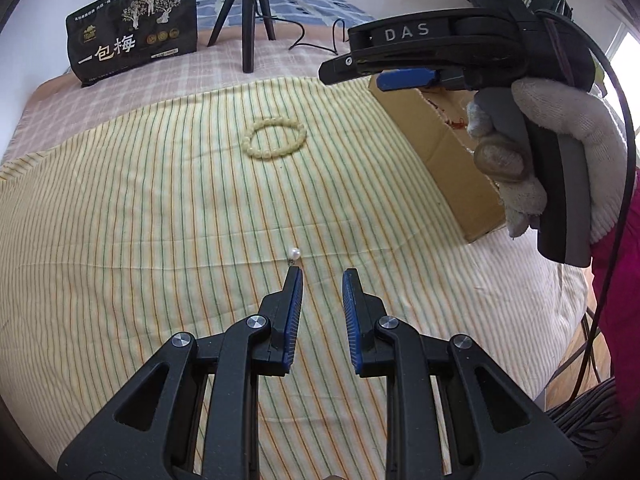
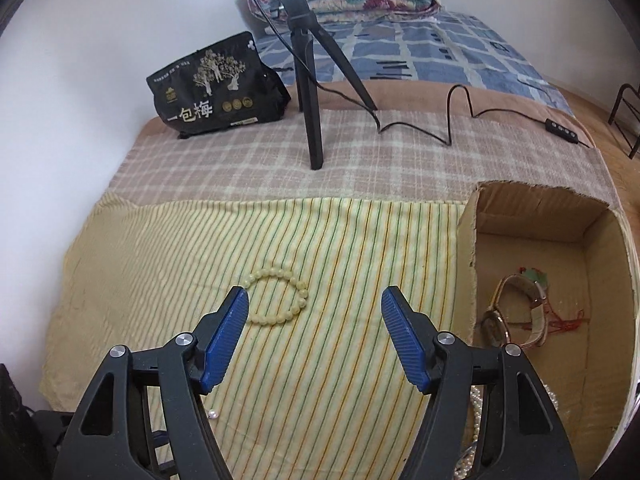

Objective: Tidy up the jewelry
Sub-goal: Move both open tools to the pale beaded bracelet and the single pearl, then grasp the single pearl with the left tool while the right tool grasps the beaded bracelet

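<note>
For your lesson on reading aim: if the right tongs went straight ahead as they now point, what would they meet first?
Probably the striped cloth, just right of the bead bracelet; the right tongs stand open and empty. Depth is unclear, so the left pad might graze the bracelet.

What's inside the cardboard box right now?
In the cardboard box: a wristwatch, a red-corded pendant, and pearl strands partly hidden behind the right hand-held gripper.

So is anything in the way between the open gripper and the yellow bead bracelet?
No, nothing visible is. The bead bracelet lies alone on the striped cloth, just ahead of the right gripper, whose jaws stand wide apart and empty.
</note>
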A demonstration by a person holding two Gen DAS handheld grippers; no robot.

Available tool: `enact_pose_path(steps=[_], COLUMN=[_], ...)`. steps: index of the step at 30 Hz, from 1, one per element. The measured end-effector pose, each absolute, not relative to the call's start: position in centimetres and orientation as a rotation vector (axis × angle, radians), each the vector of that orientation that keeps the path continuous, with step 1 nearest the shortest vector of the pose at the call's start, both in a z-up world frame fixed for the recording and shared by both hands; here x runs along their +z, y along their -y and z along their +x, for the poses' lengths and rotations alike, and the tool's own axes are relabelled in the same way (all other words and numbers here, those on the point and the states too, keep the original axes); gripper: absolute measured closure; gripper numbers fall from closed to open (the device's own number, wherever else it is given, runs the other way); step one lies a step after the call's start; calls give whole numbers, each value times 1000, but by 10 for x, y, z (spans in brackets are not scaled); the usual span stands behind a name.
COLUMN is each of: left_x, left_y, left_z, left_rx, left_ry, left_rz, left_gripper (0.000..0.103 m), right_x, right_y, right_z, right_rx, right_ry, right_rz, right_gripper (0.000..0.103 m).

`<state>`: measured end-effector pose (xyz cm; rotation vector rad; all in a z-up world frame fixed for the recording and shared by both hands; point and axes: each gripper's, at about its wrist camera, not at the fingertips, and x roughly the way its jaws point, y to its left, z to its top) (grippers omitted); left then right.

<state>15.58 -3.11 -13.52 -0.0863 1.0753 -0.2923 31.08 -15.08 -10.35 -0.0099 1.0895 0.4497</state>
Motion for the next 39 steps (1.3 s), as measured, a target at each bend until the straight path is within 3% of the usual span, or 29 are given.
enact_pose_path(steps=[4,18,26,39], left_x=[-142,-156,-160,-172], left_y=[29,33,35,41], left_z=[164,178,182,192], left_rx=[-282,-269,-277,-270], left_ry=[-1089,-1107,-1120,-1136], left_rz=[-96,-70,-56,-34], left_gripper=[84,84,84,84], right_x=[-117,-149,-160,-166], right_y=[145,122,120,111], right_z=[317,332,339,339], right_rx=[454,457,450,445], right_ry=[-1126,-1205,-1227,-1223], right_rz=[12,-12,3,-54], right_gripper=[35,61,62,73])
